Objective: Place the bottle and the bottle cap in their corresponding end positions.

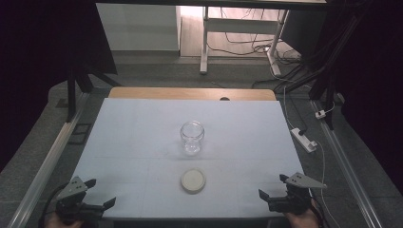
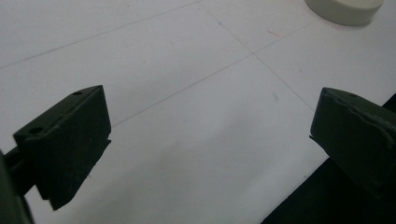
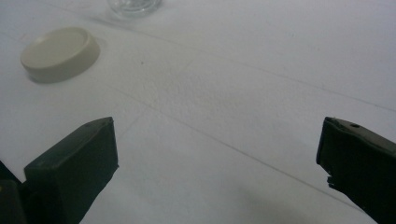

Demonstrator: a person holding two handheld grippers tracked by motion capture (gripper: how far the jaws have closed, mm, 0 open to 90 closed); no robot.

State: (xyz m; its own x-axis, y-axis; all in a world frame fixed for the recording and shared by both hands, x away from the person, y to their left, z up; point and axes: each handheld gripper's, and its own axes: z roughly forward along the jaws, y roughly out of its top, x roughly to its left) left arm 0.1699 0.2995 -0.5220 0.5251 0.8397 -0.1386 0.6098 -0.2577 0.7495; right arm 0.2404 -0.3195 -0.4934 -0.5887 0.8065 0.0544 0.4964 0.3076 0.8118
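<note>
A white table (image 1: 142, 137) spreads wide and bare. At its centre stands a clear glass jar (image 1: 192, 137), upright and uncapped; its cream round lid (image 1: 193, 180) lies flat just nearer. At the near corners, left gripper (image 1: 100, 193) and right gripper (image 1: 272, 186) rest with jaws wide, holding nothing.

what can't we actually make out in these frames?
- Glass jar: the high view is too small to tell whether it holds anything; the right gripper view's top edge cuts off all but its base.
- Cream lid: underside hidden, resting on the white table cover; the left gripper view's top edge crops it.
- Left gripper and right gripper: the high view's bottom edge crops the hands.
</note>
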